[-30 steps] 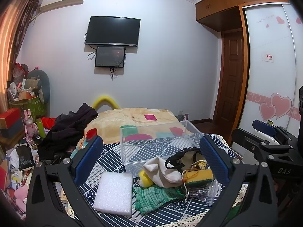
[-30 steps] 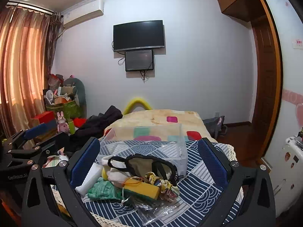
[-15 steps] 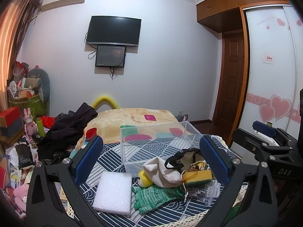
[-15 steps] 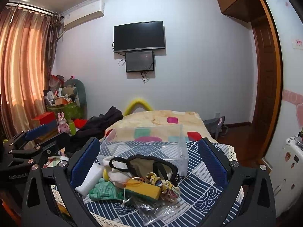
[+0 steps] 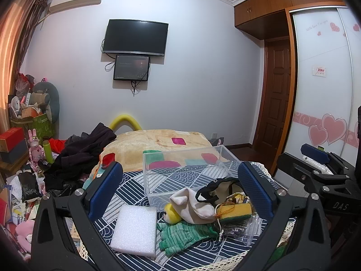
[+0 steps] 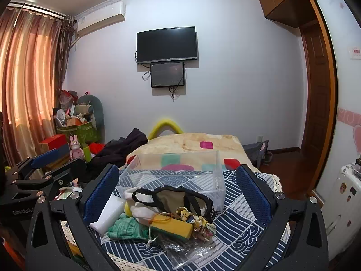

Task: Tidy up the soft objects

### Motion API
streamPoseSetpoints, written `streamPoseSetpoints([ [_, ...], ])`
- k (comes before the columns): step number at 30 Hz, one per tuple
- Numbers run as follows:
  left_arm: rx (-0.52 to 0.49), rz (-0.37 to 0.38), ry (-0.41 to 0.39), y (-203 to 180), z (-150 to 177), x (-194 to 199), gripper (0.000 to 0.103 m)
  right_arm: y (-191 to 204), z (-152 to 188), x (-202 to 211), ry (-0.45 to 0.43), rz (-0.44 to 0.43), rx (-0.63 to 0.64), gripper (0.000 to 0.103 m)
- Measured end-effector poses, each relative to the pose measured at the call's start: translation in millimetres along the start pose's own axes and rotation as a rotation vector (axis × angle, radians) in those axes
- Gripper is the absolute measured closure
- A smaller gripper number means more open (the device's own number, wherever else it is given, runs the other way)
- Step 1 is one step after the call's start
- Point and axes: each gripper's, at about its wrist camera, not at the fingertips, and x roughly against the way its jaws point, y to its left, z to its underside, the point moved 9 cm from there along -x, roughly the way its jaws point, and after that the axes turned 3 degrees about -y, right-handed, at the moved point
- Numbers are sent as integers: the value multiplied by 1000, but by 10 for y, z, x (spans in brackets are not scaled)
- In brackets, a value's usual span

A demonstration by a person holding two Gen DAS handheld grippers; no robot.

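Left hand-held gripper (image 5: 180, 189): I hold it up over the near end of the surface (image 5: 135, 180). Its jaws are wide apart and hold nothing.

Right hand-held gripper (image 6: 178, 192): I hold it up just to the right of the left one. Its jaws are wide apart too, with nothing in them.

Box (image 5: 187, 171): It is clear and sits on the surface, past the pile. I see nothing in it, only the cloth pattern through the bottom. Its long side runs left to right in the left view.

Pile: All the soft things lie in a heap in front of the box, touching each other.

Foam (image 5: 135, 230): A flat white block, lying at the left of the pile. Its long side points away from me, toward the box.

Glove (image 5: 185, 234): Green, flat, just beside the foam. The fingers point toward me.

Sock (image 5: 194, 207): Cream, lying on the glove, with a yellow ball (image 5: 171, 212) tucked beside it.

Sponge (image 5: 234, 211): Yellow, and its long side runs left to right. A cord lies over it.

Pouch (image 6: 171, 198): It has a black rim and rests against the box wall.

Done: I think nothing yet. The box looks empty.

Left to do: Every soft thing has to go in the box, I think. The foam or the sponge looks easy to grab first.
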Motion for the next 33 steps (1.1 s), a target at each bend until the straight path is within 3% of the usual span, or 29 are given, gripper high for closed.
streamPoseSetpoints([
  [33, 5, -13, 3, 41, -39, -3, 0, 36, -3, -11, 1, -5, 3, 0],
])
